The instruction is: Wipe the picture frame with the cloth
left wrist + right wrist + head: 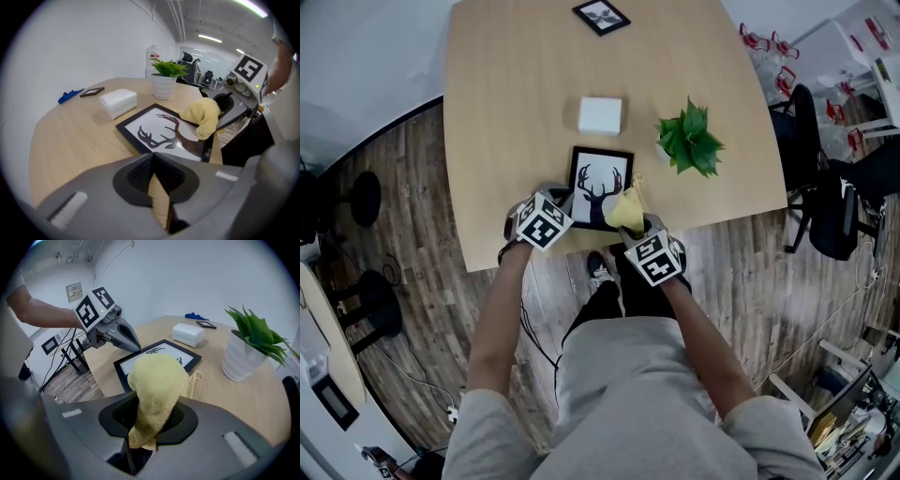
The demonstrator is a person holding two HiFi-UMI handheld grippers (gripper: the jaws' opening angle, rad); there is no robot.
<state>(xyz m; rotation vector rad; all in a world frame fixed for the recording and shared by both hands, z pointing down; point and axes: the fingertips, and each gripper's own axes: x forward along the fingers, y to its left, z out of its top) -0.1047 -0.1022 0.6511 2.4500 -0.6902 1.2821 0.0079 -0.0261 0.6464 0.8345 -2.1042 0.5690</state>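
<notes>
Seen only in the right claw (143,437) view: pinches the yellow cloth (157,380), wad bulging forward past the pads. Seen only in the left claw (157,187) view: pressed together on nothing. From the head view: forearms reach down, left tips at the left edge of the picture frame (598,192), cloth on its near right corner. Lies flat on the wooden table (516,112); beyond the frame, white box (600,114) and potted plant (689,141); plank floor (412,187) around

Head camera looks steeply down at the worktop (506,122); cameras on left claw (561,202) and right claw (636,223) closely face the frame (600,183).
</notes>
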